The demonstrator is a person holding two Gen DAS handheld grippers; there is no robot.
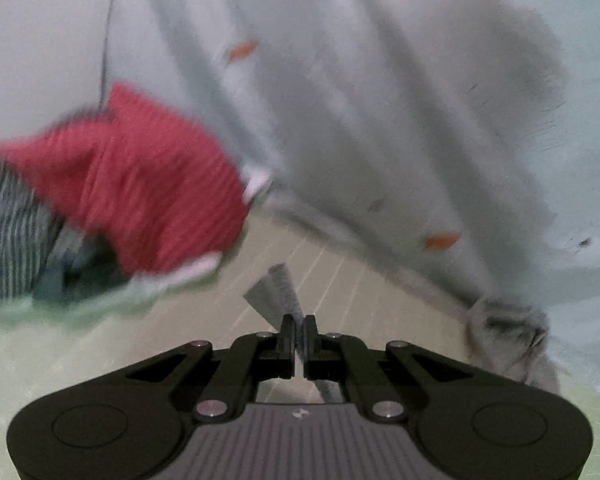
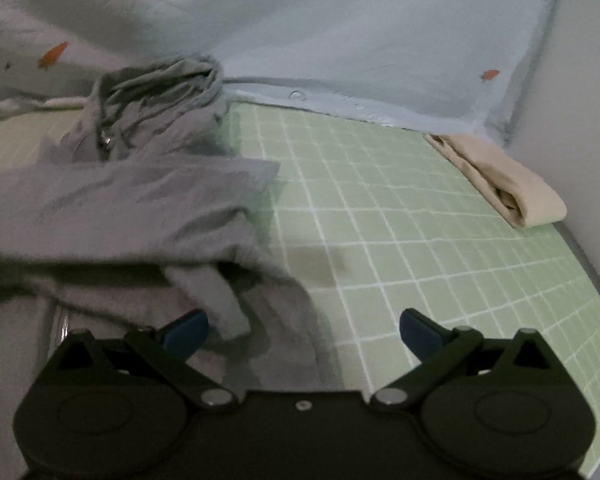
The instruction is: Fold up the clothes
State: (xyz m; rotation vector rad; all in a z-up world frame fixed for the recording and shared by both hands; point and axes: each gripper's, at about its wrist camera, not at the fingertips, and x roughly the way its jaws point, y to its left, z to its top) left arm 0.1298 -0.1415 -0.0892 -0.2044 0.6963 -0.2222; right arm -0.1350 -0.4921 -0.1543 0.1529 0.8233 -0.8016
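Observation:
My left gripper (image 1: 299,326) is shut on a ribbed edge of the grey garment (image 1: 274,290), which sticks up between the fingers. More of that grey cloth bunches at the right (image 1: 508,336). In the right wrist view the grey garment (image 2: 132,208) lies crumpled over the left half of the green checked sheet (image 2: 400,216). My right gripper (image 2: 304,330) is open, its blue-padded fingers (image 2: 186,330) straddling the garment's right edge, just above it.
A blurred pile with a red striped garment (image 1: 140,184) and a dark striped one (image 1: 8,232) lies at the left. A pale blue quilt (image 2: 360,36) with small orange prints lies behind. A folded cream garment (image 2: 504,184) sits at the right by the wall.

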